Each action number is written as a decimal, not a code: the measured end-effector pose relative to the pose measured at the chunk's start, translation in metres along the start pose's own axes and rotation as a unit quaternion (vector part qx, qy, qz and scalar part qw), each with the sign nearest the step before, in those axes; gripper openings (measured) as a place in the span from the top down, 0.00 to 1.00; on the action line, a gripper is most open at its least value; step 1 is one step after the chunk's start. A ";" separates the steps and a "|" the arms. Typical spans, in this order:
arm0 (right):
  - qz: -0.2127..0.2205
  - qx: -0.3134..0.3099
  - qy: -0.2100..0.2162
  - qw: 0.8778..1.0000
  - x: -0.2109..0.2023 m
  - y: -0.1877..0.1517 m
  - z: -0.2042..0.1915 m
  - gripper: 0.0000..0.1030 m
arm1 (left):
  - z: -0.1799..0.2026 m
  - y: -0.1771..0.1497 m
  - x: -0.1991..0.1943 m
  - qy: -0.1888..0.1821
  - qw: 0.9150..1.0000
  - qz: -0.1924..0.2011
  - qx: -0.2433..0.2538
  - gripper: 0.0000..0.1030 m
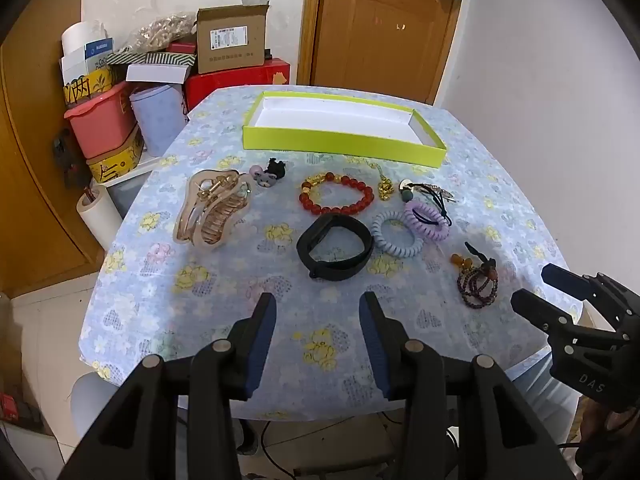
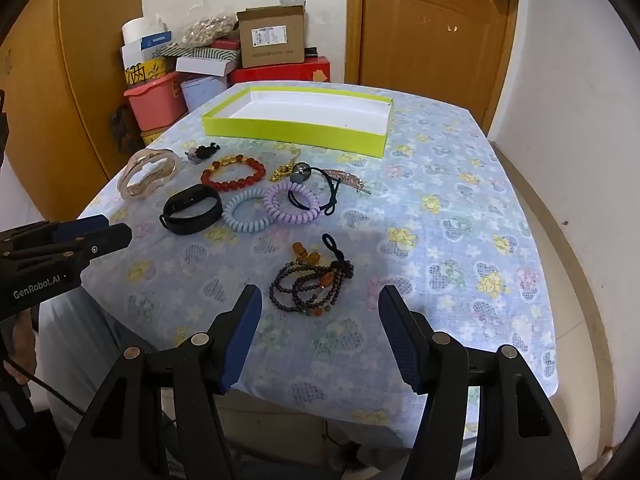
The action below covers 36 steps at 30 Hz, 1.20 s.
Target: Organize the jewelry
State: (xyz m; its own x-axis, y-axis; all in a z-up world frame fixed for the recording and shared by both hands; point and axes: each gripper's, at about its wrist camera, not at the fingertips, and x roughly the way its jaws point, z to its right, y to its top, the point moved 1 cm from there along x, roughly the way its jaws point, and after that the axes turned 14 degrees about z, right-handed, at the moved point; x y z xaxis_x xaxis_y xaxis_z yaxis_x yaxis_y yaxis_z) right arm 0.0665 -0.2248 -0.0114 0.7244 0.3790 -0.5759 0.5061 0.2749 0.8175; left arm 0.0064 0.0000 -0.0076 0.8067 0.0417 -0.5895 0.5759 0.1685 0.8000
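Two grippers hang above the near edge of a table (image 1: 500, 152) spread with a blue flowered cloth, and neither holds anything: the left gripper (image 1: 318, 304) has its blue-padded fingers spread apart over bare cloth, and the right gripper (image 2: 320, 296) stands likewise wide, its jaws parted just short of the dark beaded bracelet (image 2: 310, 284). The largest thing on the cloth is a shallow lime-green tray (image 1: 344, 143) with a white floor, lying toward the far edge with nothing in it. The jewelry lies in a loose band between tray and grippers. At the left lies a translucent beige hair claw (image 1: 212, 208). Near the middle lies a black wristband (image 1: 336, 248), and beyond it a red bead bracelet (image 1: 336, 196) with gold beads. Right of the wristband a pale blue spiral hair tie (image 1: 396, 236) touches a lilac spiral hair tie (image 1: 426, 220), across which a black elastic cord (image 2: 320, 196) is draped. A gold chain charm (image 1: 384, 188) lies just right of the red beads, and a small black and grey animal hair tie (image 1: 270, 172) lies beside the claw's far end
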 end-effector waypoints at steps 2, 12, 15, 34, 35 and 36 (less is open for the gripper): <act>-0.002 0.003 0.002 1.000 -0.001 0.000 -0.001 0.40 | 0.000 0.000 0.000 0.002 1.000 -0.003 0.001 0.56; 0.000 -0.001 0.000 1.000 -0.002 0.001 -0.004 0.40 | 0.002 -0.002 -0.003 0.004 1.000 0.006 0.011 0.56; 0.000 0.000 0.000 1.000 -0.001 0.001 -0.002 0.40 | 0.000 -0.002 -0.002 0.003 1.000 0.007 0.010 0.56; -0.006 -0.002 0.002 1.000 0.006 -0.002 0.000 0.40 | 0.000 -0.005 0.000 -0.010 1.000 -0.003 0.000 0.56; -0.007 -0.002 0.003 1.000 0.006 -0.001 0.000 0.40 | 0.000 -0.005 0.000 -0.011 1.000 -0.003 -0.002 0.56; -0.006 -0.002 0.003 1.000 0.006 -0.001 0.000 0.40 | -0.001 -0.005 0.000 -0.012 1.000 -0.003 -0.002 0.56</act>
State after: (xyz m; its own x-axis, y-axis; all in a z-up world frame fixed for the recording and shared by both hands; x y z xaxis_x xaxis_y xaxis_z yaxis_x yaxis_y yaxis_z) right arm 0.0699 -0.2229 -0.0159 0.7153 0.3799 -0.5865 0.5131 0.2842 0.8099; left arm 0.0033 -0.0003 -0.0116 0.8055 0.0178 -0.5923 0.5810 0.1727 0.7954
